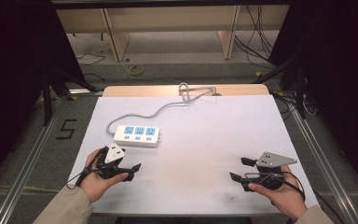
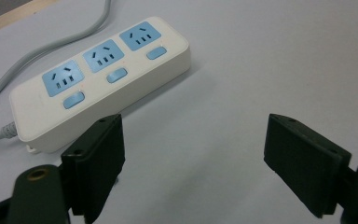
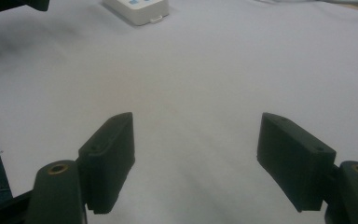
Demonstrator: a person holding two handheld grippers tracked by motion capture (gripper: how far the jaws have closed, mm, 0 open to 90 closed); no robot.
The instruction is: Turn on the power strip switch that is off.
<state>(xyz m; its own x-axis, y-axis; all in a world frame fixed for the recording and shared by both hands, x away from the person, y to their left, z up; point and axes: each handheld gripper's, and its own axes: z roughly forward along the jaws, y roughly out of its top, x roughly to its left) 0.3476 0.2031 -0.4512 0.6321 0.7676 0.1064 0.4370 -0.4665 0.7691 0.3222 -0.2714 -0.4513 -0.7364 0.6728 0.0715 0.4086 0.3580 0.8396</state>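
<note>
Currently the left claw point(image 1: 129, 171) hovers released, jaws wide, just short of a white power strip point(image 1: 137, 135) lying flat on the surface point(image 1: 205, 140). Probably best: approach square across its short width. The right claw point(image 1: 239, 170), also released, sits well apart.

A white sheet point(image 1: 205, 140) is covering the table, and a strip of the wooden tabletop point(image 1: 135, 90) is showing along its far edge. Faint grey smudges are marking the sheet near its middle. Metal rails point(image 1: 23, 172) are running along both sides of the table. A black figure five point(image 1: 66, 129) is sitting on the grey floor point(image 1: 191, 70) to the left. Beyond the table, a yellow cable point(image 1: 136, 70) is lying coiled, black cables point(image 1: 256, 42) are trailing down at the right, and a pale wooden frame point(image 1: 116, 37) is standing behind them. Dark curtains point(image 1: 9, 70) are hanging at both sides.
</note>
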